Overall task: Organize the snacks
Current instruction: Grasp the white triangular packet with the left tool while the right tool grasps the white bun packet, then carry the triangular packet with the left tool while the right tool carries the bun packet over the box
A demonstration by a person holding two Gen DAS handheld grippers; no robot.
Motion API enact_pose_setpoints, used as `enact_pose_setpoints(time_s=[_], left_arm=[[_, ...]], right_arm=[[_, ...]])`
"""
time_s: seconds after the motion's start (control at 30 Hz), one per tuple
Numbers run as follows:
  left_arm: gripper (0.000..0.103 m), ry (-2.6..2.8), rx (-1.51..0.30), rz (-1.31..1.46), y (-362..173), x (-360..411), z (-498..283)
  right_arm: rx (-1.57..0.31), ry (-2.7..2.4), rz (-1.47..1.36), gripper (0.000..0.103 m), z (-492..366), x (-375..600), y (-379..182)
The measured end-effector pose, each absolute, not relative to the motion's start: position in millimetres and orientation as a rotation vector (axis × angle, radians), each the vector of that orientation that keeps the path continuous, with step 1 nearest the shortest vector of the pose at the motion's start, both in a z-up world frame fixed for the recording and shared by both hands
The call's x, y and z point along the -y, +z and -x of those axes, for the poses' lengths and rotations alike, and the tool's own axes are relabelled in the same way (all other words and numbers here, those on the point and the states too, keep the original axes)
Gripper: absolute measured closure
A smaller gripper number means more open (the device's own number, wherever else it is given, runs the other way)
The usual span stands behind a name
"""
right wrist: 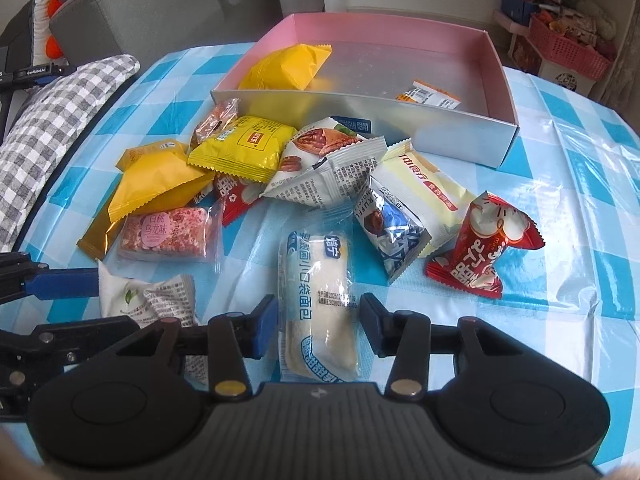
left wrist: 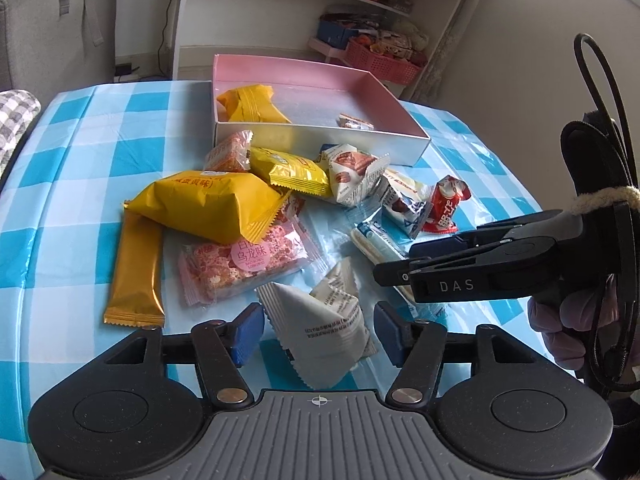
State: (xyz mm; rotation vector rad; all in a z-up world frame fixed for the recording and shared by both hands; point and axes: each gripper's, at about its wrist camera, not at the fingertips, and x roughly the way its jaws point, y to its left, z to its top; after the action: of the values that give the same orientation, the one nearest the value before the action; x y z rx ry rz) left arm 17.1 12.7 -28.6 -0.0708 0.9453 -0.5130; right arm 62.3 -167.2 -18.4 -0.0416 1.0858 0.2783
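Left wrist view: left gripper (left wrist: 318, 334) hovering with blue pads apart, straddling a white crinkle-edged triangular snack packet (left wrist: 320, 334); pads lying just beside its edges, not visibly pressing. Just ahead and to the left, lying flat, a clear-wrapped pink rice-crisp bar (left wrist: 244, 266), with a long gold foil stick pack (left wrist: 138, 268) further left and a puffy yellow pillow bag (left wrist: 208, 206) overlapping both. Far ahead, sitting on the blue-and-white checked tablecloth (left wrist: 80, 152), a shallow silver box with pink inner walls (left wrist: 320, 142), holding a yellow packet (left wrist: 250, 104) and a small orange-striped sachet (left wrist: 354, 122). Reaching in from the right, the black right gripper (left wrist: 400, 268).

Right wrist view: right gripper (right wrist: 318, 328) flanking a long clear-wrapped white bread roll with blue print (right wrist: 320, 304), pads close on either side, contact impossible to tell. Ahead to the right, lying on the cloth, a red twisted candy bag (right wrist: 484, 244) and a blue-and-silver truffle packet (right wrist: 394, 232). Far ahead, the same silver box (right wrist: 440, 132).
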Motion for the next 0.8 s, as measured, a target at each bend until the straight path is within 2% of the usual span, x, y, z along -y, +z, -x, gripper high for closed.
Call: enact_pose_setpoints(time_s=[0.07,0.4,0.53,0.8], left_arm=[[0.036,-0.524,-0.950,0.043,-32.1,-7.0,-16.6],[0.038,-0.507,-0.996,0.013,-51.6,4.1,-20.5],[0.051,-0.503,-1.006,0.055,-50.2,0.0,-21.8],[0.058,-0.480,-1.017,0.059,-42.8,1.3,-20.7]], right_arm=[[-1.076,0.285,0.080,0.062,-60.0,164.8,-19.0],[-1.021,0.283,0.245,0.072,-47.9,152.4,-22.1],[-1.031,0.266,0.230,0.080,-49.0,158.5,-18.9],[-1.082,0.278,0.076,0.085,-53.4,176.6,-10.4]])
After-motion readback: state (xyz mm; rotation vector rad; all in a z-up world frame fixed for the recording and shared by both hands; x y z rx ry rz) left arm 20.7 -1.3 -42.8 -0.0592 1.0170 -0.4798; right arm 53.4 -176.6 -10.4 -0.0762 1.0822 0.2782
